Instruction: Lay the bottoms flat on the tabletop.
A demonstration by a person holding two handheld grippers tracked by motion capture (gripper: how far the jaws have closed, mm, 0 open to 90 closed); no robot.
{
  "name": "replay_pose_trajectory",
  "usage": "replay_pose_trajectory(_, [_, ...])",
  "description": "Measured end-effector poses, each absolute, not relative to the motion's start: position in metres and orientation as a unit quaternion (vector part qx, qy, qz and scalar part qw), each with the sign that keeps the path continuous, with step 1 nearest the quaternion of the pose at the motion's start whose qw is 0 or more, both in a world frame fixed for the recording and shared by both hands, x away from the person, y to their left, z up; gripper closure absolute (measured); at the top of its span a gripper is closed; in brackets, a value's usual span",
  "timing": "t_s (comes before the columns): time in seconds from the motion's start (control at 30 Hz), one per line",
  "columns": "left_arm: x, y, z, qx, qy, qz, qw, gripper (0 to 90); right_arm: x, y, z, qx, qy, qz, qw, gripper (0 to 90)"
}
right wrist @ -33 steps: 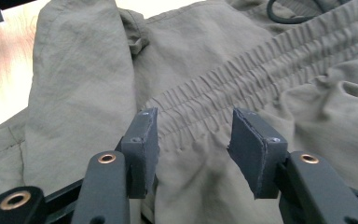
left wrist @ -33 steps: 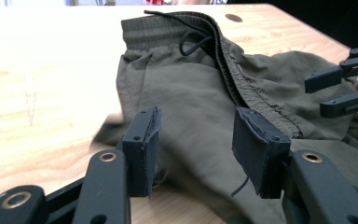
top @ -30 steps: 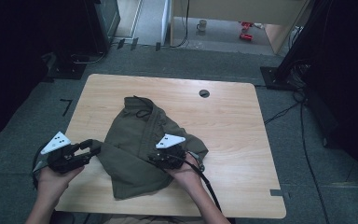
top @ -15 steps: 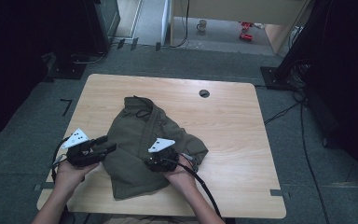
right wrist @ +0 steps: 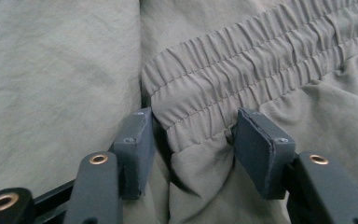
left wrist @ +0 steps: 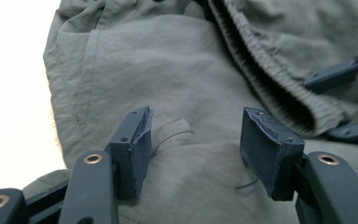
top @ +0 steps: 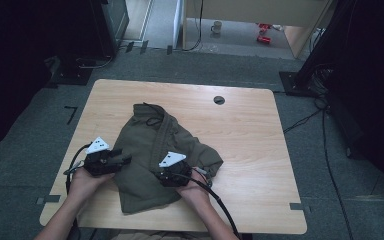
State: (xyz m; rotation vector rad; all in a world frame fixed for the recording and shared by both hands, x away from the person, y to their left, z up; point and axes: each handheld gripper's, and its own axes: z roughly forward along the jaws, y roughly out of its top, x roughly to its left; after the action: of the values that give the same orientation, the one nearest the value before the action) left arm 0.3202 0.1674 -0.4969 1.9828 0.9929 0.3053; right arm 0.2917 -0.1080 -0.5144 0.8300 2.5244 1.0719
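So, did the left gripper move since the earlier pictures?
Yes. In the high view, the left gripper came in from the table's left edge onto the green garment.

The high view is dim and soft: the bench point(top: 260, 150) is evenly lit from above, and everything around it falls into near-black shadow, except a brighter floor strip beyond its far edge. In the left gripper view, the bench left of the olive garment point(left wrist: 191, 93) is blown out white. The close fingers point(right wrist: 135, 149) look slightly blurred.
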Motion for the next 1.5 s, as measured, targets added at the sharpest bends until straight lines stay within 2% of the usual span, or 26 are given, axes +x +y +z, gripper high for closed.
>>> replay_pose_trajectory(0.2, [0.324,0.164,-0.503,0.801,0.395,0.13,0.43,43.4,0.291,-0.108,-0.513,0.283,0.874,0.371,0.139,59.0])
replay_pose_trajectory(0.33, [0.324,0.162,-0.506,0.809,0.393,0.124,0.419,42.4,0.292,-0.11,-0.508,0.284,0.872,0.376,0.135,72.7])
replay_pose_trajectory(0.47, [0.325,0.163,-0.509,0.809,0.399,0.119,0.414,42.2,0.292,-0.111,-0.501,0.286,0.874,0.37,0.131,77.2])
replay_pose_trajectory(0.87, [0.325,0.163,-0.51,0.811,0.401,0.119,0.408,41.7,0.306,-0.143,-0.462,0.308,0.847,0.411,0.137,81.7])
replay_pose_trajectory(1.5, [0.324,0.162,-0.512,0.81,0.403,0.123,0.407,41.0,0.343,-0.198,-0.417,0.349,0.821,0.419,0.171,82.4])
